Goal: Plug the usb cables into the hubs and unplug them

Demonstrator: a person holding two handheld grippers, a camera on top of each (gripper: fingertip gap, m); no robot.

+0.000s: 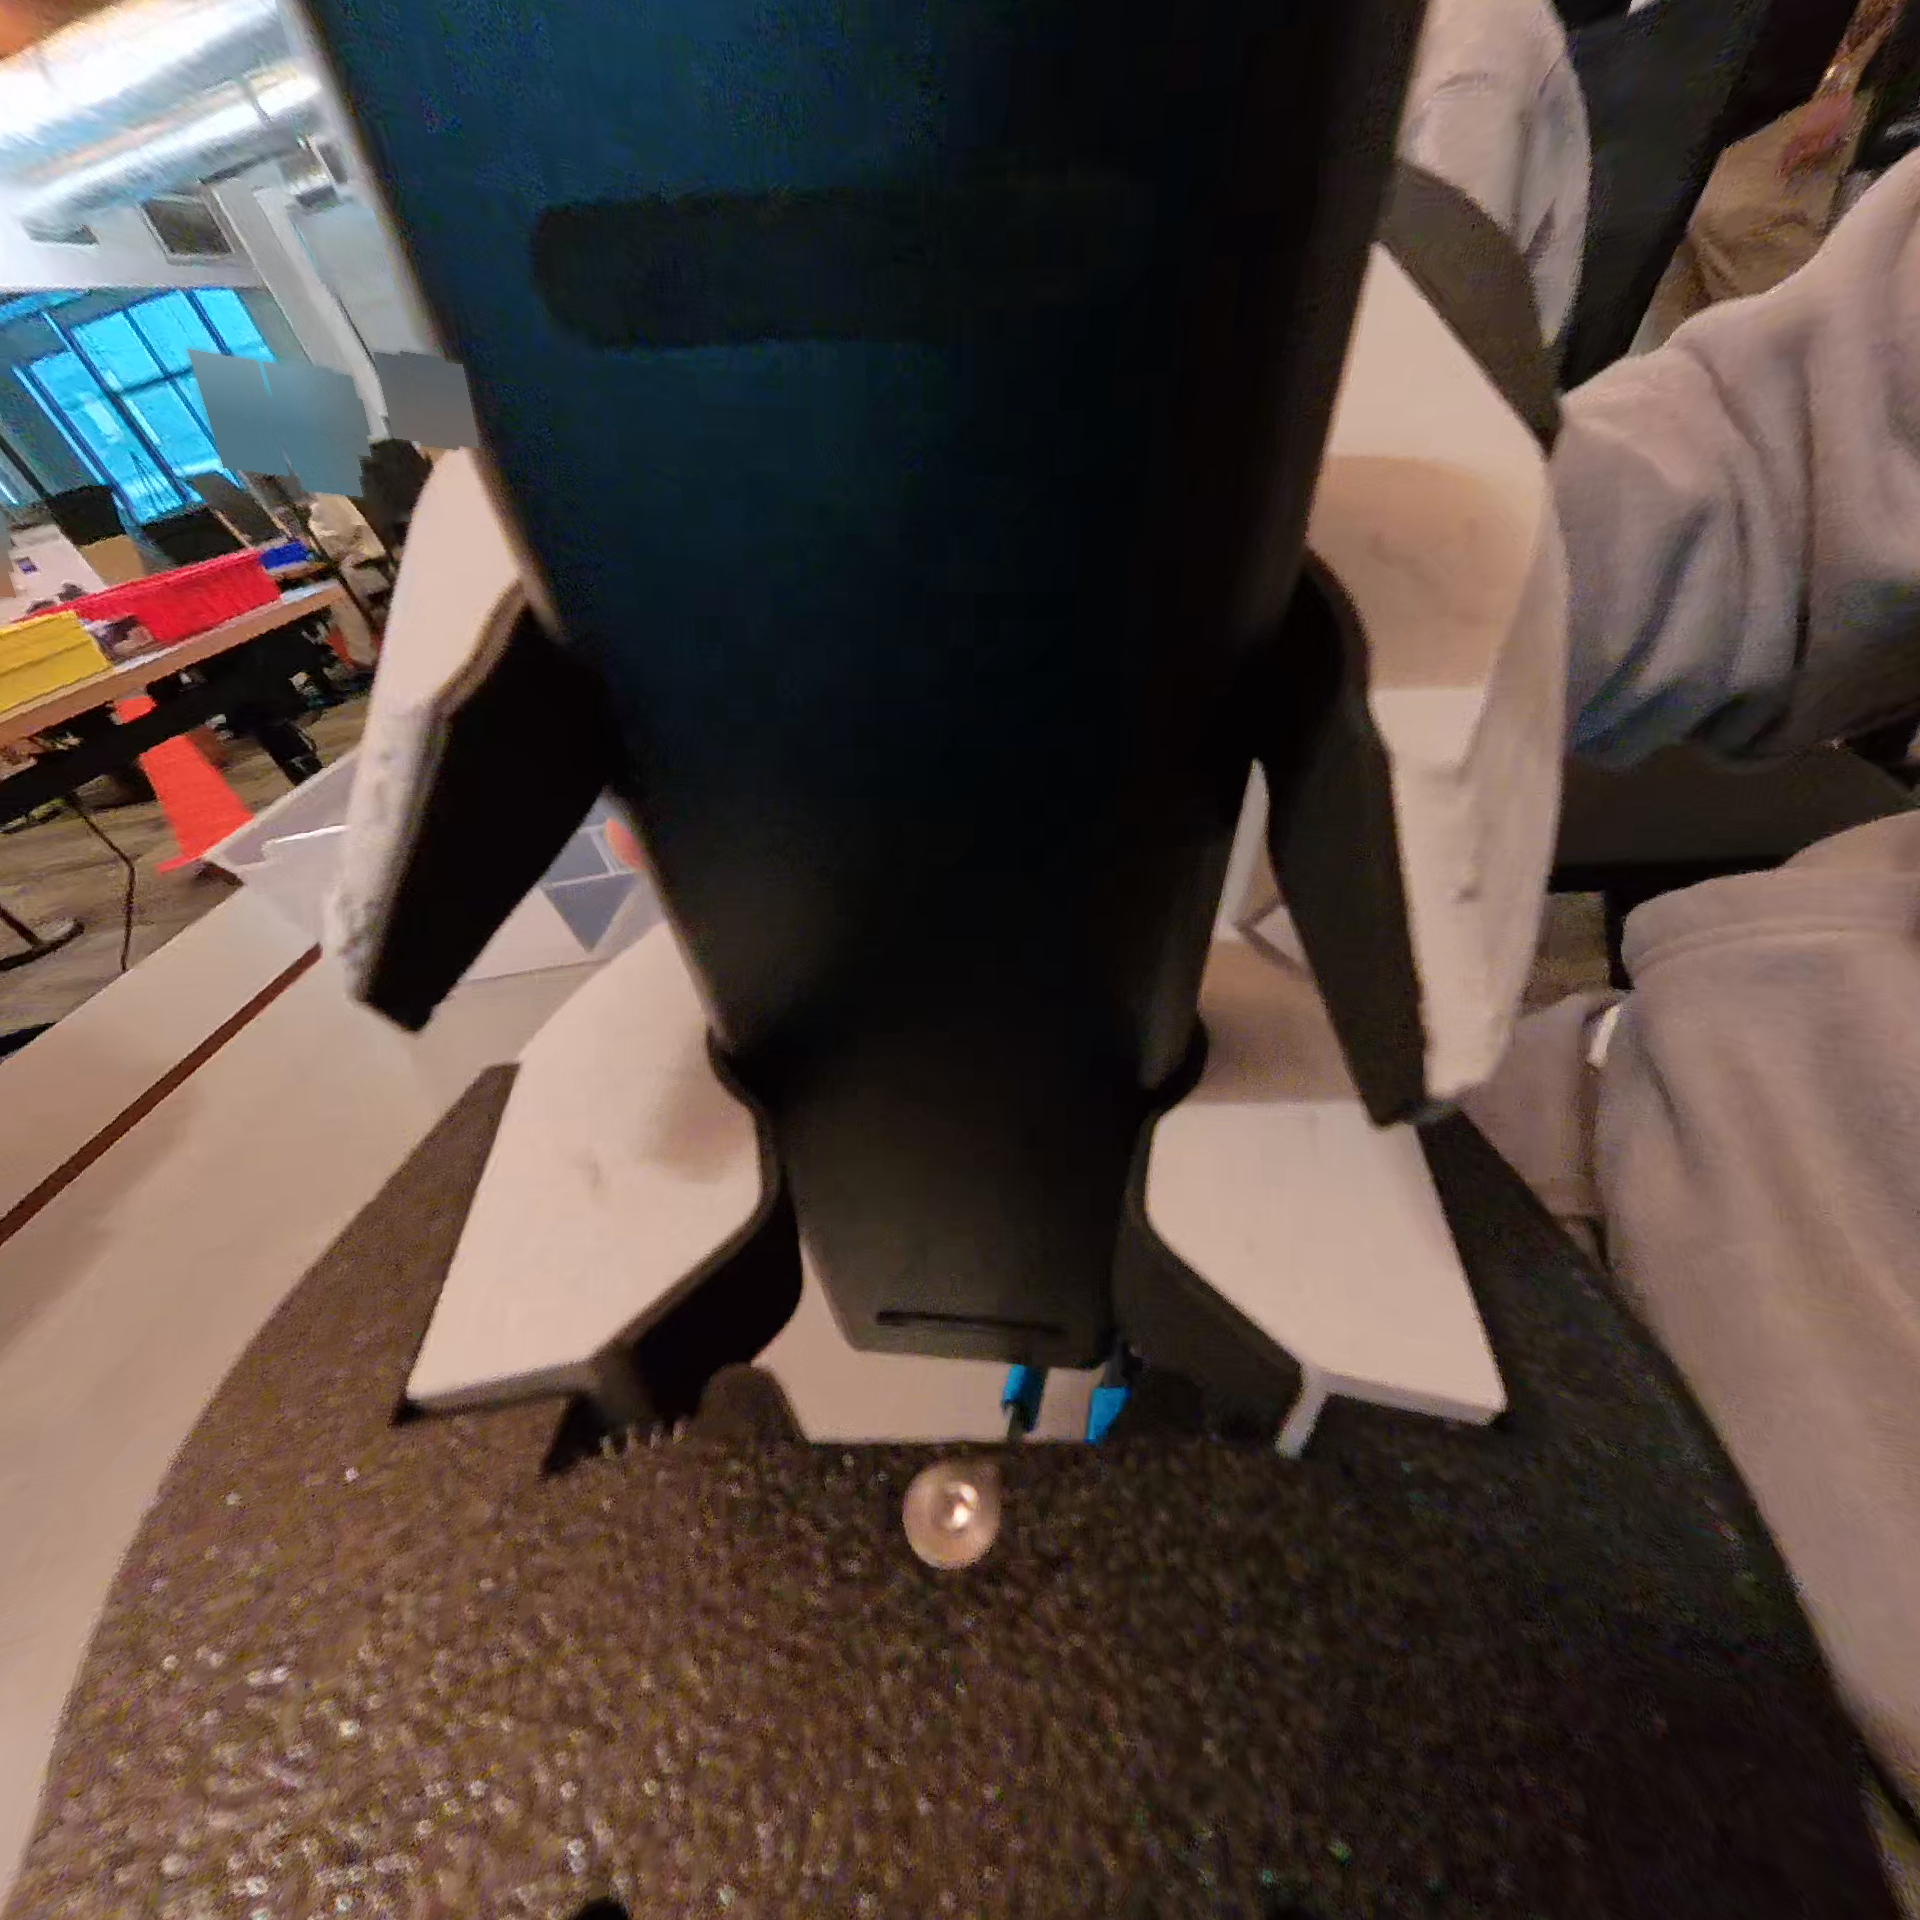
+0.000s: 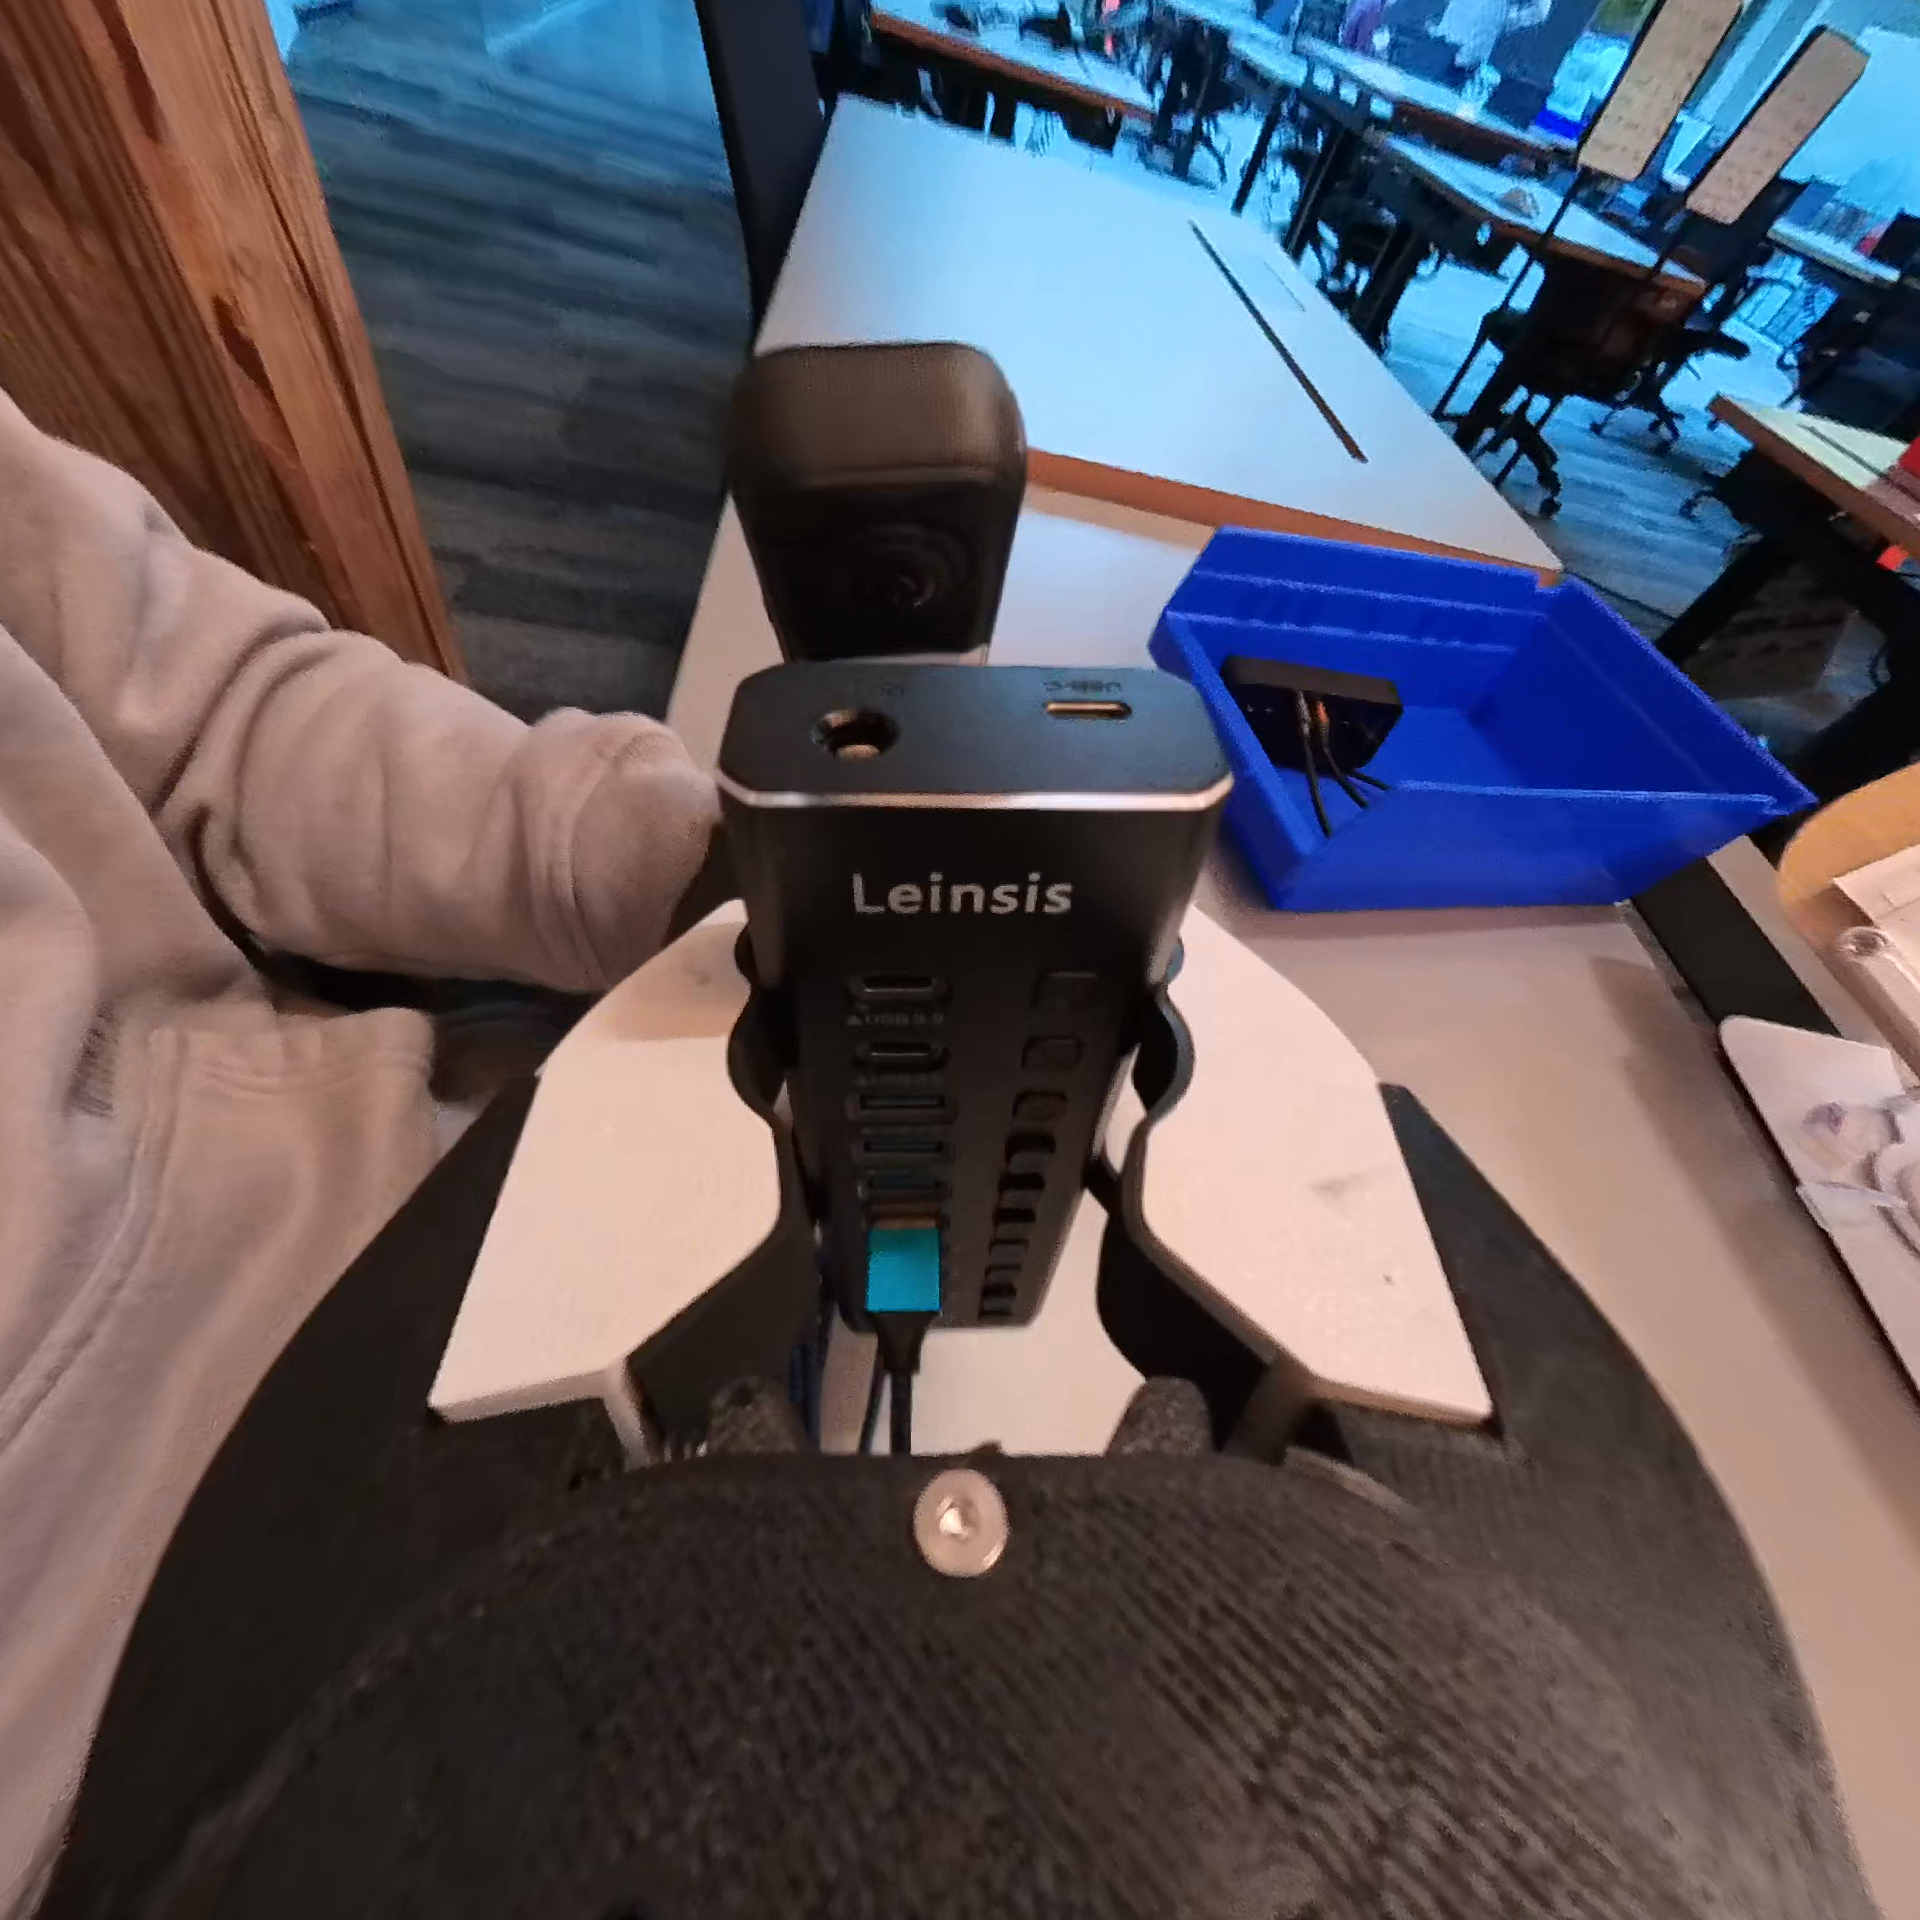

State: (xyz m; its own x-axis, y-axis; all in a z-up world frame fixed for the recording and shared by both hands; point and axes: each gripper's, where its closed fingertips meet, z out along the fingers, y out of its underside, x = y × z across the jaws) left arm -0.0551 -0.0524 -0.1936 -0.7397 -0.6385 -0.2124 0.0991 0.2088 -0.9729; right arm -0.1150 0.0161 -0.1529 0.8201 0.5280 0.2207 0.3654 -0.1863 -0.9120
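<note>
in the right wrist view we see our right gripper (image 2: 961, 1049) pointing toward twelve o'clock, tilted up off the white table (image 2: 1403, 997). its jaws are closed narrowly on the sides of a black usb hub (image 2: 961, 935), which stands upright between them with its port face toward the camera. a row of ports runs down the hub's left half and a row of small buttons down its right. a blue usb plug (image 2: 902, 1268) sits in the lowest port at six o'clock, its dark cable dropping behind the gripper body. white lettering marks the hub's upper face, and small print sits by the two sockets on its top end; we leave the wording aside. a grey sleeve (image 2: 312, 810) comes in from nine o'clock beside the hub. a blue bin (image 2: 1558, 831) lies on the table at two o'clock.

in the left wrist view our left gripper (image 1: 961, 1195) also aims at twelve o'clock, its jaws drawn in against the dark hub's (image 1: 883, 623) plain back, which fills the frame. blue plugs (image 1: 1060, 1397) show at the hub's lower end.
</note>
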